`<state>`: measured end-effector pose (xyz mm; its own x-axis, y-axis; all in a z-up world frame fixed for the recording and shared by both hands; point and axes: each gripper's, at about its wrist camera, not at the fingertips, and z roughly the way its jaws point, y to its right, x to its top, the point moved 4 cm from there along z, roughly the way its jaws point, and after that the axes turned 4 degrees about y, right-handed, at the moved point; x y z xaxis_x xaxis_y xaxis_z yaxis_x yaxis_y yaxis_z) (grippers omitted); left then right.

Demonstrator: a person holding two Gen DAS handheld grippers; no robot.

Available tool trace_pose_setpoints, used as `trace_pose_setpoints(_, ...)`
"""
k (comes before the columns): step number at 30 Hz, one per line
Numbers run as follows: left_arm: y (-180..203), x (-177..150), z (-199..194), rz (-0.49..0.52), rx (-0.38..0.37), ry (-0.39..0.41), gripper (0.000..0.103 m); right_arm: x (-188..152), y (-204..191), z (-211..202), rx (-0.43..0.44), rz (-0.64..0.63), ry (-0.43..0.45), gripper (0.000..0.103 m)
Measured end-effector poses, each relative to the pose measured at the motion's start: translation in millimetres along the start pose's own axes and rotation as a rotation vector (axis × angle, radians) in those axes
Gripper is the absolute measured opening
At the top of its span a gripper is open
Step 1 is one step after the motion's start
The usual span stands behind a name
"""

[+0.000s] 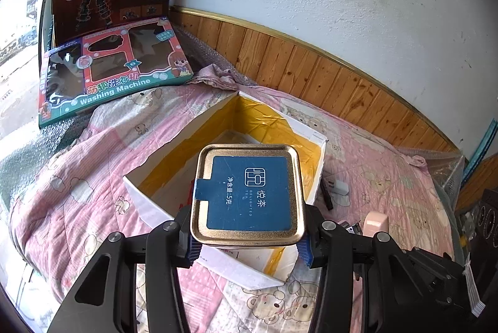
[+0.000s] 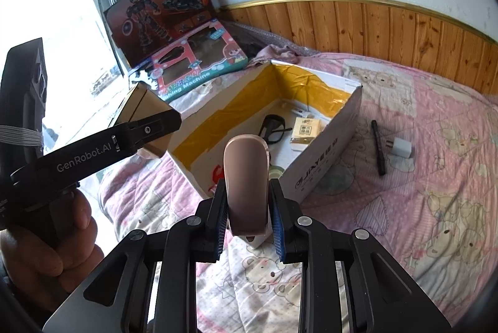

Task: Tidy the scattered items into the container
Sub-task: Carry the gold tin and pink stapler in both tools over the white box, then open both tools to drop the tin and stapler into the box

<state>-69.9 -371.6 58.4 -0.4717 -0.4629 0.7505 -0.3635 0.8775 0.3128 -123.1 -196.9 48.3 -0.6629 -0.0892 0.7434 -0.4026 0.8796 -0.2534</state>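
Left wrist view shows our left claw (image 1: 247,239) clamped on the tea tin (image 1: 247,196), with the open box (image 1: 306,132) lying directly at twelve o'clock.

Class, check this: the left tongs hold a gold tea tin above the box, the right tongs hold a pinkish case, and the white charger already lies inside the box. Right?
Not quite. The white charger lies on the quilt outside the box, beside a black stick, as the right wrist view shows. The rest stands.

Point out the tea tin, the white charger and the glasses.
tea tin (image 1: 249,196): left wrist view, on its blue label.
white charger (image 2: 401,147): right wrist view, on its body, lying on the bedspread.
glasses (image 2: 274,127): right wrist view, on the black frame, inside the box.
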Motion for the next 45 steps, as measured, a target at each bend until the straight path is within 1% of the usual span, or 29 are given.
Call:
trace_pose_setpoints(5, -1.8, 9.9, 13.6, 0.006, 0.01, -0.006, 0.049, 15.3, 6.9, 10.1, 0.0, -0.005, 0.005, 0.026)
trace_pose_setpoints(12, 0.9, 16.5, 35.5, 0.02, 0.009, -0.033, 0.049, 32.8, 18.3, 28.1, 0.009, -0.011, -0.001, 0.026)
trace_pose_setpoints(18, 9.1, 12.0, 56.6, 0.033, -0.009, -0.081, 0.049, 53.7, 37.3, 42.7, 0.02, 0.014, 0.0, 0.026)
trace_pose_setpoints(25, 12.3, 7.0, 78.3, 0.046, -0.012, -0.125, 0.049, 71.7, 54.6, 60.9, 0.027, 0.017, -0.008, 0.026)
trace_pose_setpoints(33, 8.4, 31.7, 105.8, 0.06, -0.003, -0.141, 0.049, 76.5, 62.1, 83.6, 0.048, 0.028, -0.026, 0.026)
trace_pose_setpoints(39, -0.4, 46.6, 122.4, 0.054, -0.001, -0.159, 0.049, 77.3, 61.1, 97.5, 0.066, 0.008, -0.049, 0.026)
trace_pose_setpoints(42, -0.4, 39.0, 126.5, 0.061, -0.023, -0.204, 0.049, 78.8, 62.2, 104.7, 0.071, -0.007, -0.063, 0.026)
trace_pose_setpoints(45, 6.0, 19.1, 128.2, 0.088, -0.048, -0.264, 0.049, 79.6, 64.3, 113.0, 0.078, -0.015, -0.081, 0.026)
